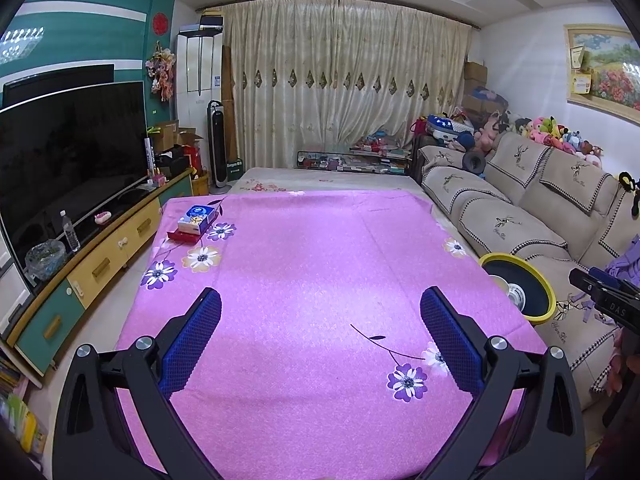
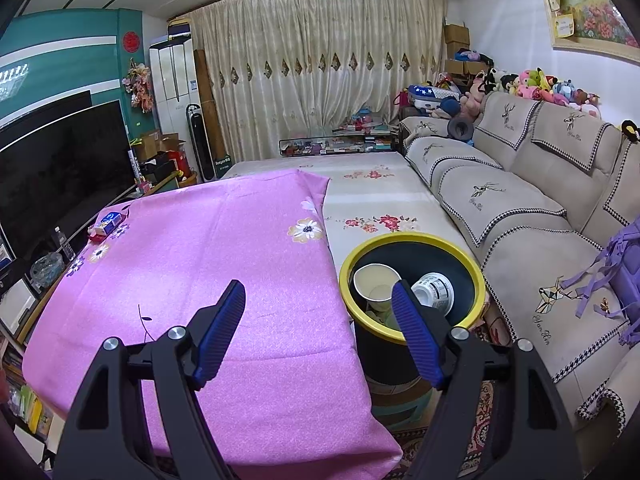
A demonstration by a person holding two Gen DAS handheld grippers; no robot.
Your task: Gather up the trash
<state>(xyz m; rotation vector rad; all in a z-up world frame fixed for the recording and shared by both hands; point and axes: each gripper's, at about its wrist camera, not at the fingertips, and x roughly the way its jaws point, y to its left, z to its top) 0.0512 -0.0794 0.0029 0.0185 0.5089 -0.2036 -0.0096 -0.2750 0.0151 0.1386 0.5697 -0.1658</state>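
A dark bin with a yellow rim stands at the table's right edge beside the sofa; it also shows in the left wrist view. Inside lie a large paper cup, a smaller cup and a printed white cup. My right gripper is open and empty, above the table's right edge, its right finger over the bin. My left gripper is open and empty above the pink flowered tablecloth. The right gripper's body shows at the right of the left wrist view.
A tissue pack on a red box sits at the table's far left corner. A beige sofa runs along the right. A TV on a cabinet with a bottle stands left. Curtains and clutter lie behind.
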